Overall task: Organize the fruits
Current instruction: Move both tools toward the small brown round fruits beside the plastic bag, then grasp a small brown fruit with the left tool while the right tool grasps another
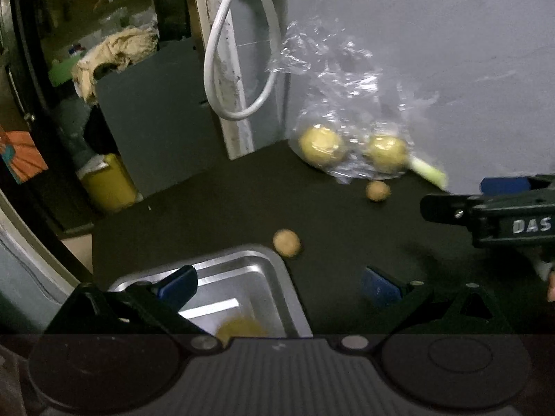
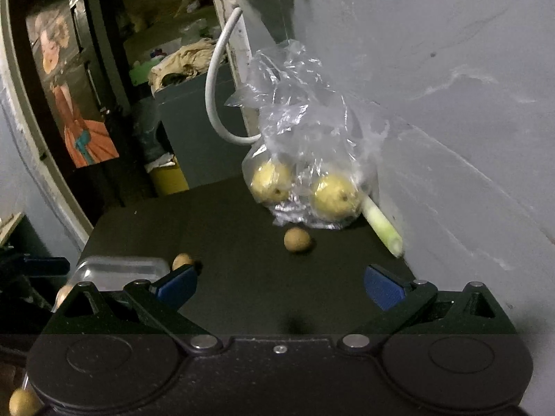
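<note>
Generally, the dark bench (image 2: 242, 294) carries all items; the clear plastic bag (image 2: 305, 118) against the wall holds two yellow pears (image 2: 334, 196), thin, crinkly and slippery, so it is best gathered at its loose top; the metal tray (image 1: 249, 277) at the near left holds one blurred yellow fruit (image 1: 239, 327); two small brown fruits (image 2: 297, 239) lie loose between bag and tray, light, round and prone to roll, best pinched across the middle; left hand-held gripper (image 1: 281, 286) and right hand-held gripper (image 2: 281, 286) both stand apart, empty.
</note>
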Available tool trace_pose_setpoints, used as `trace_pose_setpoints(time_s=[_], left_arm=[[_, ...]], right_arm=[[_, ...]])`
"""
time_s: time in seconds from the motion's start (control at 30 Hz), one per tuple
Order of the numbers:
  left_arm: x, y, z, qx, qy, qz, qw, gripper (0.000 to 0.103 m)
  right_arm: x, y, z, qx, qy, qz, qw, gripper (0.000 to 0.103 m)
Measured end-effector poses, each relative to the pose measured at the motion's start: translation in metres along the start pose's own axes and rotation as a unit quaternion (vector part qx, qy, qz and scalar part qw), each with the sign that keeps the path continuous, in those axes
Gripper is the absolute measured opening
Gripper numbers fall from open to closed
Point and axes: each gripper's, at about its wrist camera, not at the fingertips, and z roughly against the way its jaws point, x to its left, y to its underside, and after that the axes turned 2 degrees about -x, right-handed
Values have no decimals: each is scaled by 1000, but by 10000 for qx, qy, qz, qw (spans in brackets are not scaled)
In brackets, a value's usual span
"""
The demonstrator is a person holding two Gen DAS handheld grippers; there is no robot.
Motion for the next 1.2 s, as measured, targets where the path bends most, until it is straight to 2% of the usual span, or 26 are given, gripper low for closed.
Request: trace_pose_setpoints(time_s=[0.1, 0.37, 0.53, 0.63, 0.9, 1.0, 1.2], left_arm=[[-2, -10, -23, 35, -101, -184, 9998, 102], [-8, -22, -63, 144, -2, -484, 9987, 102], [-5, -24, -79, 292, -4, -372, 9989, 99], [-1, -24, -84, 331, 31, -287, 9990, 95], [3, -23, -94, 441, 203, -134, 9987, 76], [1, -23, -97, 548, 268, -190, 9980, 68], [-2, -21, -96, 573, 343, -253, 9974, 59]], right_arm=[[-5, -5, -18, -6, -27, 8, 10000, 102], [-10, -8, -51, -21, 105, 266, 9996, 95], [-9, -5, -70, 46, 84, 416, 9991, 92], [-10, -4, -81, 73, 103, 465, 9988, 88], [-14, -3, -97, 13, 193, 422, 9989, 75], [-15, -3, -103, 75, 195, 392, 9990, 72], [-15, -1, -110, 166, 132, 338, 9992, 62]])
